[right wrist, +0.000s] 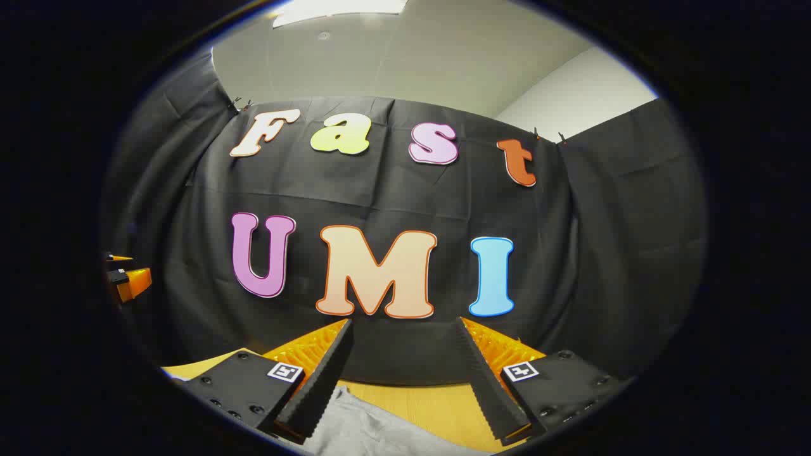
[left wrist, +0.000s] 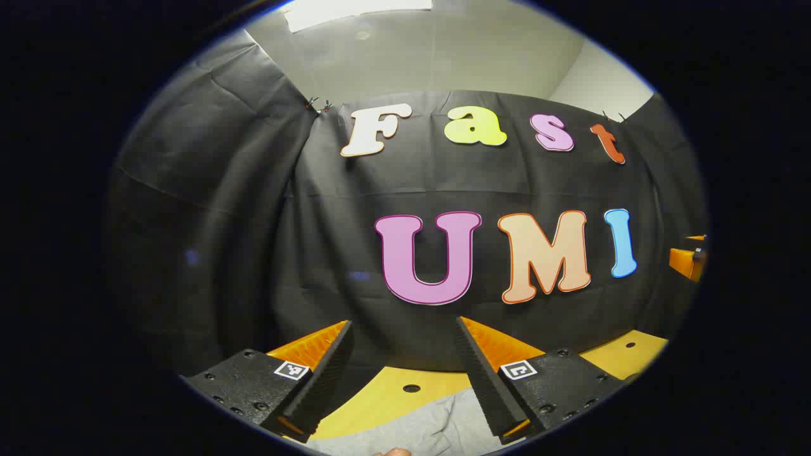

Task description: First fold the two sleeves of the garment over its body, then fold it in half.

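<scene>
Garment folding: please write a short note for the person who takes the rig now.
Left tongs: open, holding nothing, raised above the table.
Right tongs: open, holding nothing, also raised.
The grey garment lies on the table under both tongs, seen just at its near part, so its fold state cannot be told.
Done: no fold can be confirmed.
Left: check the garment, fold both sleeves over the body, then fold it in half.

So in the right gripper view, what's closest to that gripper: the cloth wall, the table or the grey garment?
1. Garment: just below the right gripper.
2. Table: beyond the garment's edge.
3. Cloth wall: farthest, behind the table.
</scene>
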{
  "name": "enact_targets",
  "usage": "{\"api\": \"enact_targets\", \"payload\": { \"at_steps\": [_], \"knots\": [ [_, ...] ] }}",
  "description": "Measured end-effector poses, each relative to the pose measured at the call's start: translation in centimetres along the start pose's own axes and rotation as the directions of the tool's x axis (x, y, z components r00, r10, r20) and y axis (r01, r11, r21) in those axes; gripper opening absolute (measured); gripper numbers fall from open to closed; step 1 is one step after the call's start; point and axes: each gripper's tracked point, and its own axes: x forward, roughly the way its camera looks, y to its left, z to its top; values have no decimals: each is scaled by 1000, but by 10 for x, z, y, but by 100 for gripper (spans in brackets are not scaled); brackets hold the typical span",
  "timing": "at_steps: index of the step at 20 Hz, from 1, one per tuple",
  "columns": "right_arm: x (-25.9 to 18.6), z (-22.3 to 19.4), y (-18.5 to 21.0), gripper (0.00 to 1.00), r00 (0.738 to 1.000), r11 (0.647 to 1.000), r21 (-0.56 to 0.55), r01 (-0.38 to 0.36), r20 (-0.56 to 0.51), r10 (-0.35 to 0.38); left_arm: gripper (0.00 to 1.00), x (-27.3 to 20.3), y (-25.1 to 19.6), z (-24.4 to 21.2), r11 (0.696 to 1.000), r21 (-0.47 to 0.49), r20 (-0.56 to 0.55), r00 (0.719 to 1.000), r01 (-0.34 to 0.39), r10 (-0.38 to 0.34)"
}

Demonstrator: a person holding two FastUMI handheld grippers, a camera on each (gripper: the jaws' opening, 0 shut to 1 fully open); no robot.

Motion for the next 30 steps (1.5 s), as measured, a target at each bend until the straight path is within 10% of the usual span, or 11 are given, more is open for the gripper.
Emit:
{"api": "enact_targets", "payload": {
  "at_steps": [30],
  "knots": [
    [-22, 8, -37, 100, 999, 998, -55, 35, 4, -35, 92, -14, -17, -5, 999, -6, 0, 999, 34, -34]
  ]
}}
